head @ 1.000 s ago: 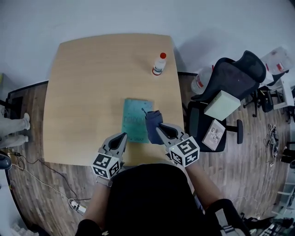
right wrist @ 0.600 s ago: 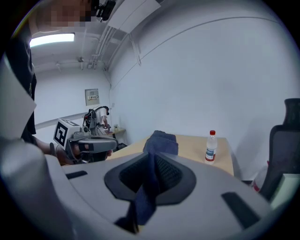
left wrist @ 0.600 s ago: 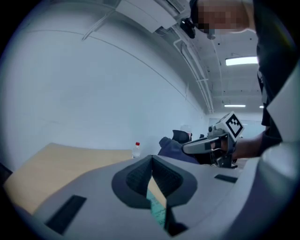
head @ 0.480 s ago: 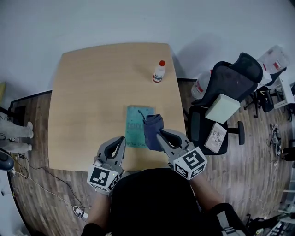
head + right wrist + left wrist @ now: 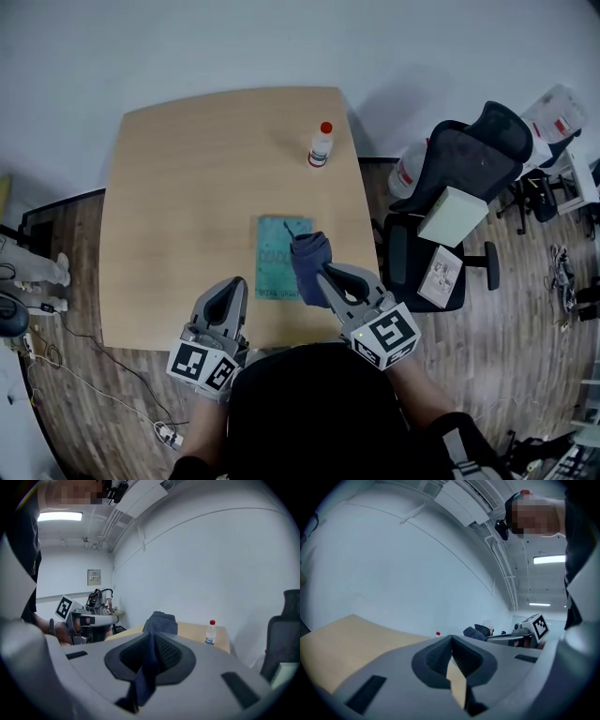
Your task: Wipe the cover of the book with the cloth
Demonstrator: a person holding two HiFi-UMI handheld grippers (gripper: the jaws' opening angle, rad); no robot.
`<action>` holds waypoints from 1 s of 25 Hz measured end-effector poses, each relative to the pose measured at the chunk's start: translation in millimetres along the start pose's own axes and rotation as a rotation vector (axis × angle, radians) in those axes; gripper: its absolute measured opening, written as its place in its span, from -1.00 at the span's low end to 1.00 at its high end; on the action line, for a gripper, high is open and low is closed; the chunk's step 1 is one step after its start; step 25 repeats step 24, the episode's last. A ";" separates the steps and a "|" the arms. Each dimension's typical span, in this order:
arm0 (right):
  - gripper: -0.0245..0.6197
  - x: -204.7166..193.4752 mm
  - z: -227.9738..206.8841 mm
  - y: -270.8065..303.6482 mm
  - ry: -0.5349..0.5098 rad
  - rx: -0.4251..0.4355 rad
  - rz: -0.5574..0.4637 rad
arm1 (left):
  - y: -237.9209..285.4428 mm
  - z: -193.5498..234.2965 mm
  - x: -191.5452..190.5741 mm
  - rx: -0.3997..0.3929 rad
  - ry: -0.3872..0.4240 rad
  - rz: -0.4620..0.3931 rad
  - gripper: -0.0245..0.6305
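Up front, the right gripper (image 5: 323, 273) has its jaws pinched tight on a dark blue cloth (image 5: 309, 257). In the right gripper view the fabric runs down between the pads of the right gripper (image 5: 151, 638), and the cloth (image 5: 160, 620) bunches up in a lump just past the tips. That lump sits over the right edge of a teal book (image 5: 273, 255), which lies flat on the table directly ahead of the jaws and a little to their left. Whether the cloth presses on the cover or only hangs above it, I cannot tell.

To the left of this gripper, on the other side of the book, the left gripper (image 5: 233, 283) is over the near part of the wooden table (image 5: 178, 197). In its own view the left gripper (image 5: 451, 638) has its jaws brought together at the tips with nothing between them, only bare tabletop showing through the slit lower down.

Farther ahead of the right gripper, near the table's far right corner, stands a small plastic bottle with a red cap (image 5: 321, 146), upright and well apart from the book. Off to the right, beyond the table edge, a black office chair (image 5: 478, 155) carries a pale box (image 5: 453, 215).
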State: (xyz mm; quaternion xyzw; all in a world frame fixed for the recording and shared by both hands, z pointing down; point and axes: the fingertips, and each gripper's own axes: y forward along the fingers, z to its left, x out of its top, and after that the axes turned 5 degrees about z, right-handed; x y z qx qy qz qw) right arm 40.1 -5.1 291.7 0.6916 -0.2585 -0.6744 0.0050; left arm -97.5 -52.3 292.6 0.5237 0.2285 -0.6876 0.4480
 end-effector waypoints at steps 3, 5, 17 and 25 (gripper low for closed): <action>-0.74 -1.0 0.9 1.0 0.000 0.001 0.001 | 2.3 -4.4 -2.3 -0.014 0.017 0.020 -0.86; -0.74 0.4 -0.4 1.3 0.013 0.006 -0.006 | 5.0 -8.2 -3.2 -0.021 0.038 0.035 -0.86; -0.74 -6.8 -5.6 2.3 0.040 0.025 -0.008 | 9.7 -13.6 -13.0 0.018 0.093 0.078 -0.86; -0.74 -6.9 -15.4 6.7 0.043 0.026 -0.013 | 20.0 -12.2 -9.8 0.039 0.134 0.072 -0.86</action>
